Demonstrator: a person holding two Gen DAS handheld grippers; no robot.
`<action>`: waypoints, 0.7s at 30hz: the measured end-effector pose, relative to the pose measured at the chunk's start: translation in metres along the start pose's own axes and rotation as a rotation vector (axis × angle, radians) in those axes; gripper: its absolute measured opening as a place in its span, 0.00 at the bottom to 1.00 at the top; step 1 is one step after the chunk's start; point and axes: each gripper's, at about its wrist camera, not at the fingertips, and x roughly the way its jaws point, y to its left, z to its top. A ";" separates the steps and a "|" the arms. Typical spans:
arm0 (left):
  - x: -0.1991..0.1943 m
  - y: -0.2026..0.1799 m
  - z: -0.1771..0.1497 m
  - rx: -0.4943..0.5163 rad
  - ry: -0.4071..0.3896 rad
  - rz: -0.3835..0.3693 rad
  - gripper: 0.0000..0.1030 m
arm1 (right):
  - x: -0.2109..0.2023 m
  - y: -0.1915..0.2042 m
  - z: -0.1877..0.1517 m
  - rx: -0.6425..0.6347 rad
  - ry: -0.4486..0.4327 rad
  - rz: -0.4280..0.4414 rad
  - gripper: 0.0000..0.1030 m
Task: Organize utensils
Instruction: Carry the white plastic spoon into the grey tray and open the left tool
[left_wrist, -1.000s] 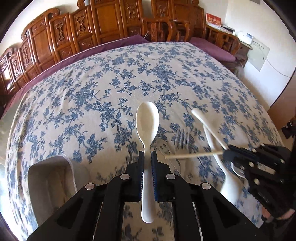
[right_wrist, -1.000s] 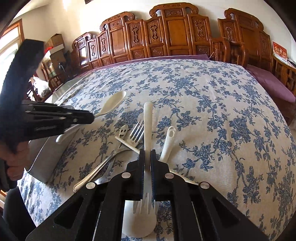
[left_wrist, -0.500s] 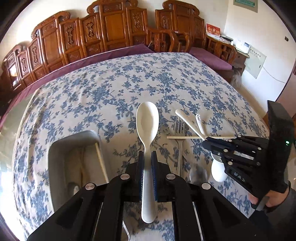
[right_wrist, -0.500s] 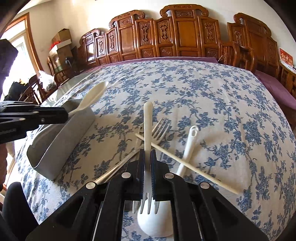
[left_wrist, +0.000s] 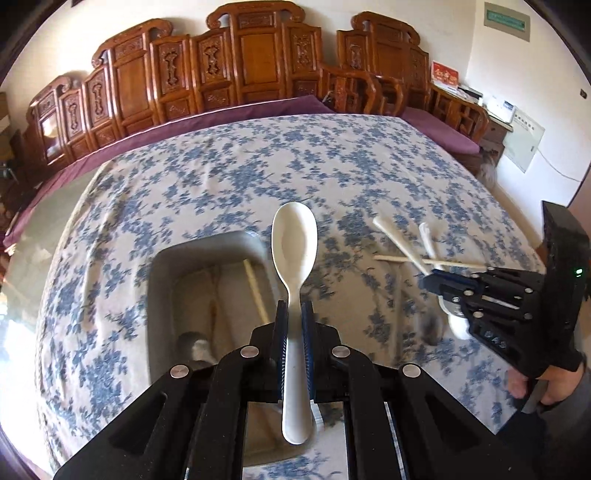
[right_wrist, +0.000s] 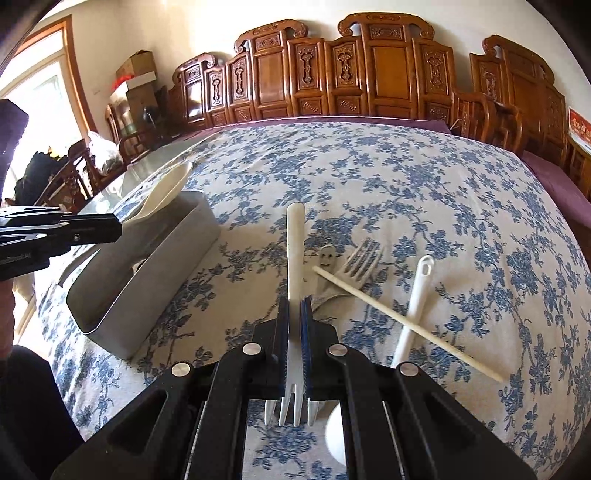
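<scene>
The left gripper (left_wrist: 294, 325) is clamped tight on the handle of a white spoon (left_wrist: 294, 254), whose long axis runs straight ahead along the fingers, bowl forward and handle end trailing behind the pads. The bowl hangs over the far right rim of the grey bin (left_wrist: 207, 245), which sits near the table's left edge and already holds a chopstick (left_wrist: 255, 291) and what looks like 1 more utensil. So the drop point lies just below and slightly left of the spoon, and the left hand is plainly the nearer one. The right gripper (right_wrist: 294, 334) is likewise closed, on a white fork (right_wrist: 295, 258) held tines backward, handle pointing ahead; it hovers above the remaining pile toward the table's middle: a metal fork (right_wrist: 360, 260), a loose chopstick (right_wrist: 406, 325) and a white ladle (right_wrist: 415, 306). Compared with 1 second ago, the left gripper has swung leftward, so the bin now lies directly beneath the spoon rather than off to the side, and the right gripper has lifted its fork higher off the blue floral tablecloth (right_wrist: 424, 177).
</scene>
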 end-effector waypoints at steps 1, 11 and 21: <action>0.001 0.005 -0.003 -0.004 -0.001 0.019 0.07 | 0.000 0.003 0.001 -0.007 0.005 0.000 0.07; 0.018 0.050 -0.026 -0.106 0.010 0.035 0.07 | 0.006 0.018 0.000 -0.034 0.035 -0.011 0.07; 0.032 0.074 -0.034 -0.156 0.033 0.074 0.07 | 0.009 0.029 0.002 -0.058 0.042 -0.003 0.07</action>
